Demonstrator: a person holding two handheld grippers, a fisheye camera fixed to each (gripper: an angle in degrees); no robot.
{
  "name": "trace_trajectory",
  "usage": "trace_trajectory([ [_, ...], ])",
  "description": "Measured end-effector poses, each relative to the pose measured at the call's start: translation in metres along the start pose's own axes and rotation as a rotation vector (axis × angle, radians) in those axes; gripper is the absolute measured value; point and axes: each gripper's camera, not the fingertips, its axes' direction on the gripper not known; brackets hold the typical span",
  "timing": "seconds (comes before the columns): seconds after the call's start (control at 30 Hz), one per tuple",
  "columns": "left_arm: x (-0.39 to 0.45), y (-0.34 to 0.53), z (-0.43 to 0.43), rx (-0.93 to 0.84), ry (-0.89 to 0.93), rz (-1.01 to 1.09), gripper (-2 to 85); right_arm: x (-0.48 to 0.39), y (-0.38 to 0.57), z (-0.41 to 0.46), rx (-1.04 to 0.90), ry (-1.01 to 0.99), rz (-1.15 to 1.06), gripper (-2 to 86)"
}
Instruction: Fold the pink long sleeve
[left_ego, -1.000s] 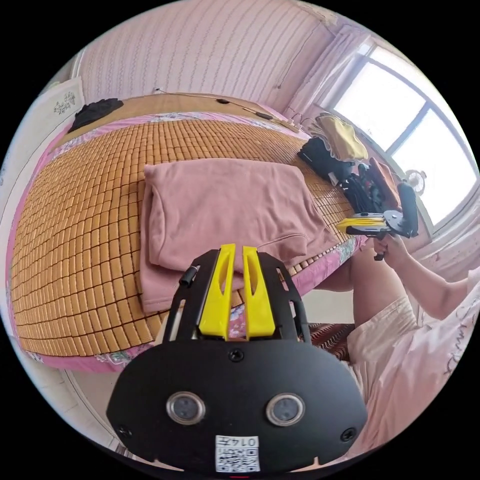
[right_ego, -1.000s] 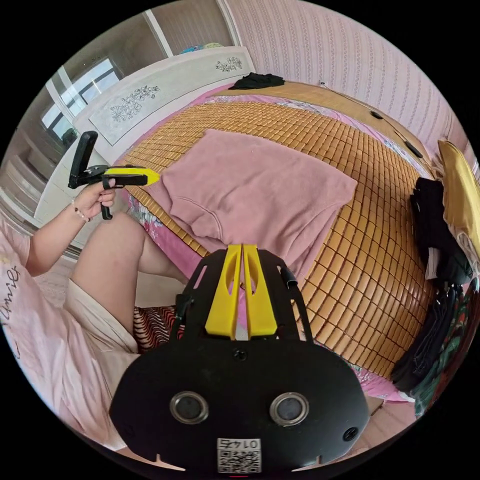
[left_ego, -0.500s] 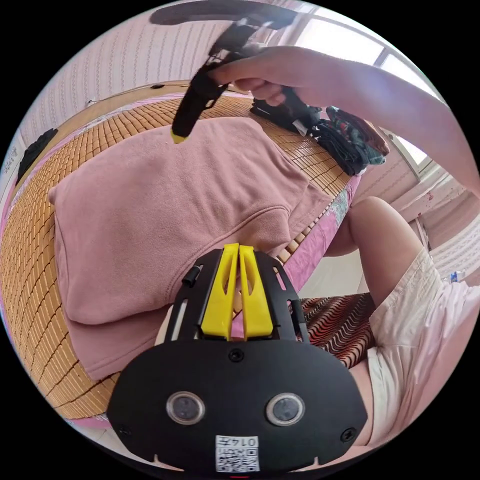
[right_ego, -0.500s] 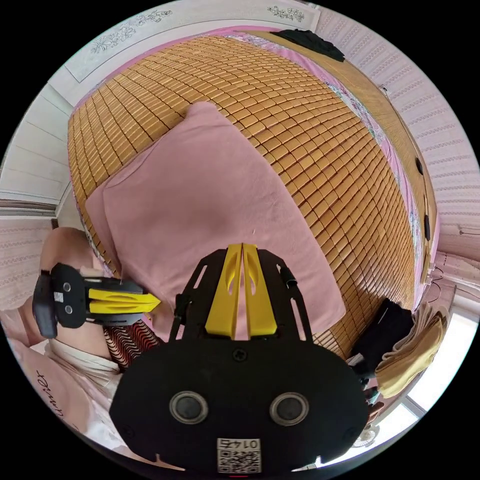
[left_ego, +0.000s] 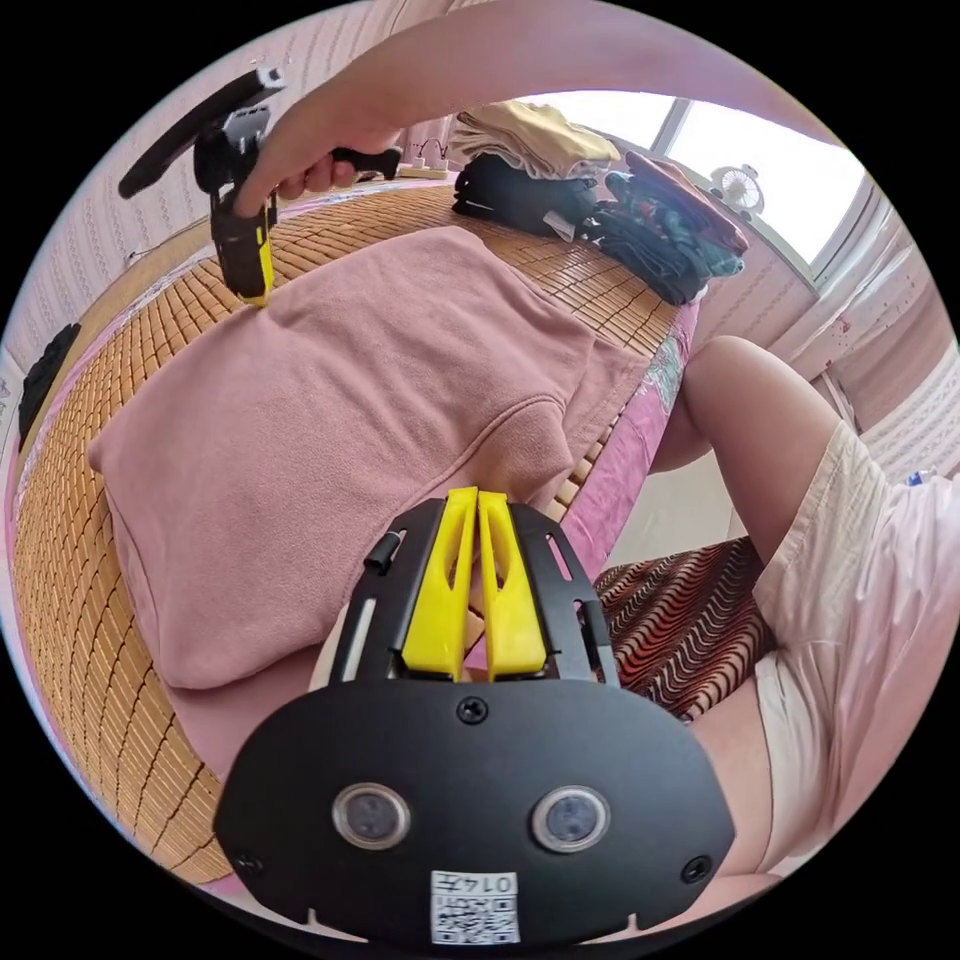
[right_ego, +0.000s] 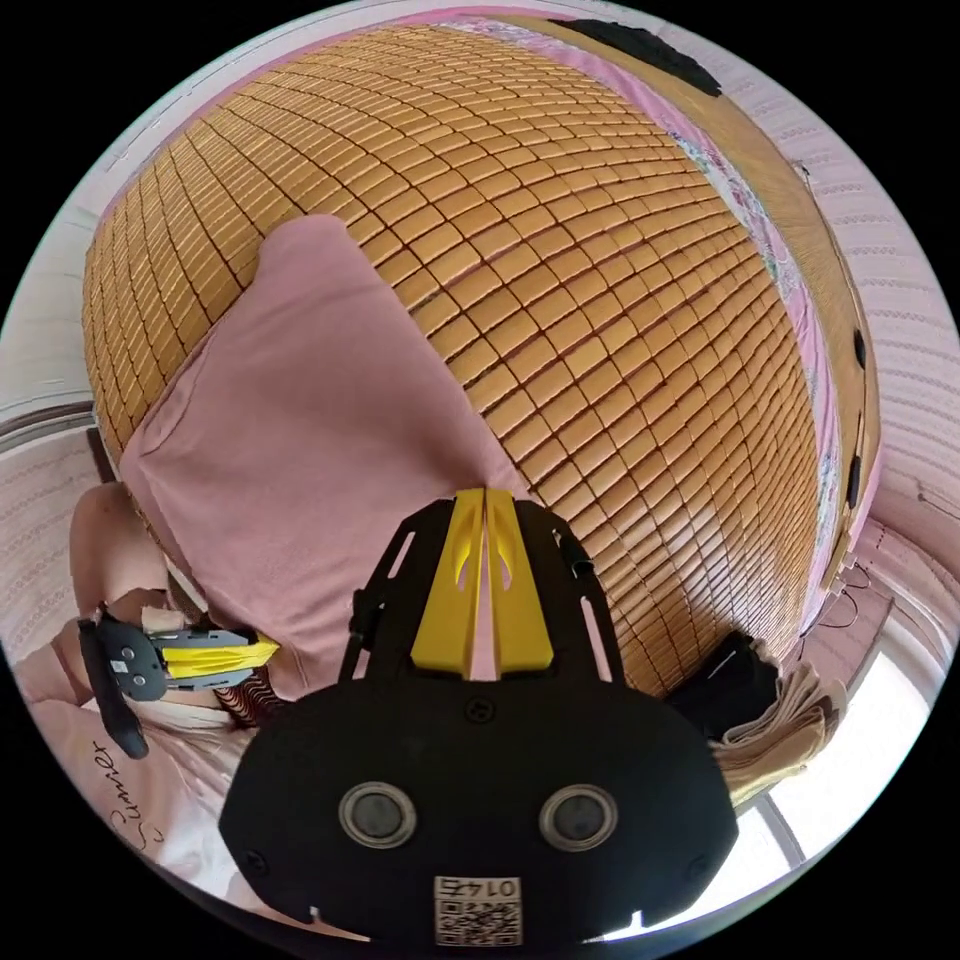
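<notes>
Pink long-sleeve top (left_ego: 330, 400), a soft fleece-like garment, lies already doubled into a rough rectangle on the woven bamboo mat (left_ego: 70, 560) covering the bed, filling the centre and left of the left gripper view. At upper left of that view, the right gripper (left_ego: 255, 285), held in the person's hand (left_ego: 300, 150), points its yellow tips down at the garment's far edge, its jaws drawn together on nothing; whether the tips touch the cloth cannot be told. At lower centre, the left gripper (left_ego: 478, 498) hangs over the near hem, its yellow jaws likewise closed and empty. To the right, a stack of dark and yellow folded clothes (left_ego: 590, 200) sits at the mat's upper edge, and the person's knee fills the right side.

In the right gripper view, the top occupies the left half, with bare mat to the right. Judging by its layered edges, the sleeves and body seem folded in; a last fold or a smoothing of the slack near corner may remain.
</notes>
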Motion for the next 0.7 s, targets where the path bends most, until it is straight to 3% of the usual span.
trace_trajectory([
  [0.2,0.020,0.010,-0.001,0.026,-0.018,-0.018,-0.9,0.031,0.029,0.018,0.022,-0.069,0.044,-0.4],
  [0.33,0.041,0.018,-0.021,0.151,-0.031,0.049,-0.6,0.068,0.147,-0.015,0.359,-0.290,0.160,0.0],
  [0.4,0.053,0.025,-0.036,0.312,-0.035,0.056,0.4,0.078,0.224,-0.012,0.455,-0.335,0.211,0.3],
  [0.5,0.073,0.022,-0.037,0.379,-0.059,0.061,10.4,0.087,0.360,0.026,0.491,-0.299,0.415,1.7],
  [0.6,0.100,0.013,-0.029,0.385,-0.064,0.034,20.3,0.084,0.469,0.080,0.450,-0.396,0.596,8.5],
  [0.7,0.134,-0.003,-0.011,0.333,-0.049,0.089,22.7,0.084,0.532,0.121,0.458,-0.548,0.675,10.1],
])
